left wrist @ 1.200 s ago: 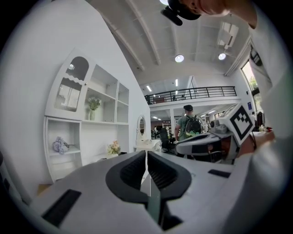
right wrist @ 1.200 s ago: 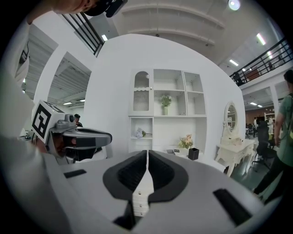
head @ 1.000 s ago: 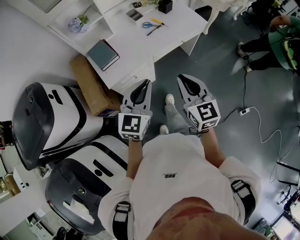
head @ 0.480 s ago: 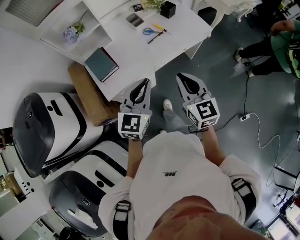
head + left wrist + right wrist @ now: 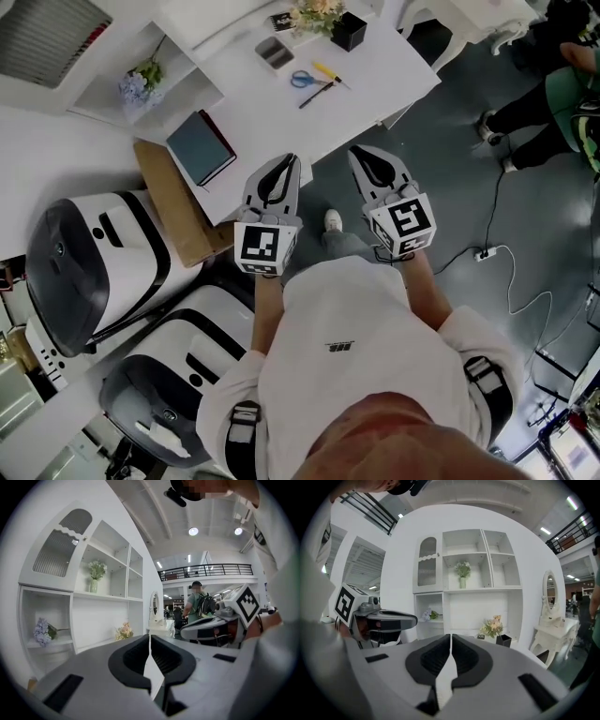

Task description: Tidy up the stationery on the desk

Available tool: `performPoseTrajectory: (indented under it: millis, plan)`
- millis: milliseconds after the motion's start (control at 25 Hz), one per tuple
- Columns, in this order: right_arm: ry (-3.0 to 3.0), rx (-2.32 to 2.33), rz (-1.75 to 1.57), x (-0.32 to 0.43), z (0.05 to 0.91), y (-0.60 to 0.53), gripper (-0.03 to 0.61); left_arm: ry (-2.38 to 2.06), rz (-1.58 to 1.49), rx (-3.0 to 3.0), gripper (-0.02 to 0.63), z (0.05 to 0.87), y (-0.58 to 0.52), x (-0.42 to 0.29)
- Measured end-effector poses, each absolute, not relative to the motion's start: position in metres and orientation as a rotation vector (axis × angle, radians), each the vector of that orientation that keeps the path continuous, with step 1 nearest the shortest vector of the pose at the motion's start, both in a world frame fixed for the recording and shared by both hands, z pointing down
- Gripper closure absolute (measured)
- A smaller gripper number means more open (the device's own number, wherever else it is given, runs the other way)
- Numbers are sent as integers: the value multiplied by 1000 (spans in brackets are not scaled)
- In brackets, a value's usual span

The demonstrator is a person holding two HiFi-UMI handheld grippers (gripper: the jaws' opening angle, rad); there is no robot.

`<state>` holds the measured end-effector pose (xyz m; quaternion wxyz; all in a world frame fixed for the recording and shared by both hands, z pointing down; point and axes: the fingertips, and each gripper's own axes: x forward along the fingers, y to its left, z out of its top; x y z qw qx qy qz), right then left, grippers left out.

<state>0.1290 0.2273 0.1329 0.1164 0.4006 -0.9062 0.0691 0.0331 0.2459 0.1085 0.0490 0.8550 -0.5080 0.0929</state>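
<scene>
In the head view the white desk carries blue-handled scissors, a yellow pen, a black pen, a grey flat case, a black holder and a dark teal book. My left gripper is held just short of the desk's near edge, jaws shut with nothing in them. My right gripper is level with it over the floor, also shut and empty. In both gripper views, the left gripper and the right gripper have their jaws pressed together.
A brown cardboard box leans against the desk's left side. Two white-and-black machines stand on the left. White shelves hold purple flowers. A person in green is at the far right. A power strip and cable lie on the grey floor.
The desk has slid lower and closer in the head view. Both grippers have come a little nearer its edge, still shut and side by side.
</scene>
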Motion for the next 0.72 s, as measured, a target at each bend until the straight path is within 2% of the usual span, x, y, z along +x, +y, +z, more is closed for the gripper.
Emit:
performPoseTrajectory:
  millis: [720]
  plan:
    - [-2573,1070,273,119,220,86,577,-1540,327,2521,614,197,96,31]
